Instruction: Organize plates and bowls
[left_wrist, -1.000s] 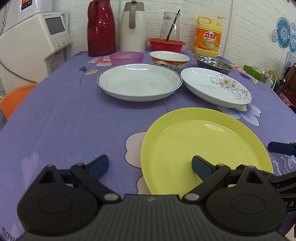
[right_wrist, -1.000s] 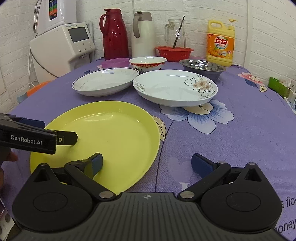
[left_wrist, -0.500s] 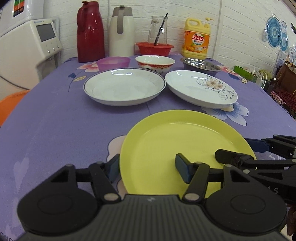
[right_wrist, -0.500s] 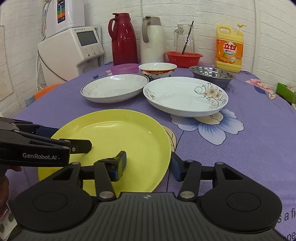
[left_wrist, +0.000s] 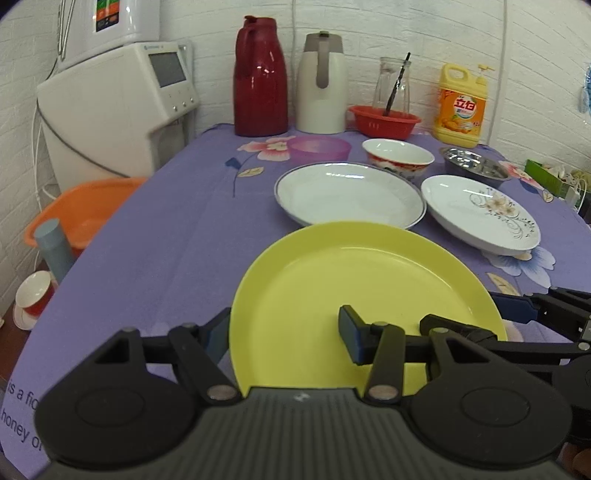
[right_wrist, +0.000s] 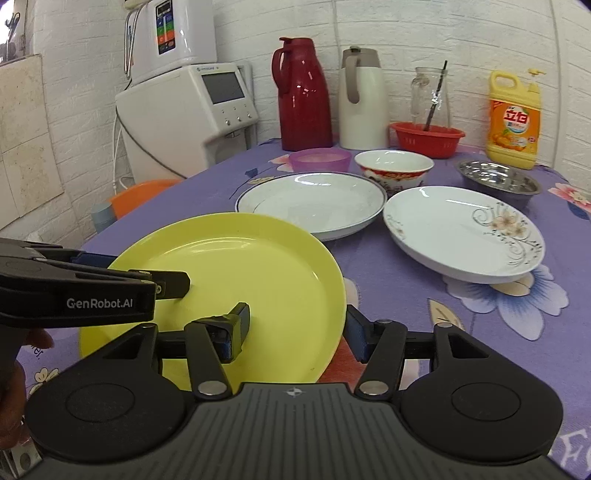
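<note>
A yellow plate (left_wrist: 354, 288) is held up off the purple tablecloth, tilted, by both grippers. My left gripper (left_wrist: 284, 338) is shut on its left rim, one finger above and one below. My right gripper (right_wrist: 295, 326) is shut on its right rim (right_wrist: 258, 273). Behind it stand a blue-rimmed white plate (left_wrist: 349, 194) (right_wrist: 310, 199) and a flower-patterned white plate (left_wrist: 480, 214) (right_wrist: 461, 232). Further back are a purple bowl (right_wrist: 319, 159), a red-and-white bowl (right_wrist: 393, 166) and a steel bowl (right_wrist: 498, 179).
Along the back wall stand a red thermos (right_wrist: 301, 96), a white thermos (right_wrist: 362, 99), a red basket (right_wrist: 426, 138) with a glass jar, and a yellow detergent bottle (right_wrist: 513, 120). A white appliance (right_wrist: 188, 114) and an orange basin (left_wrist: 81, 210) are off the table's left edge.
Both grippers closed from open onto the yellow plate's opposite rims and lifted it. The plate now overlaps the near edge of the blue-rimmed plate in view.
</note>
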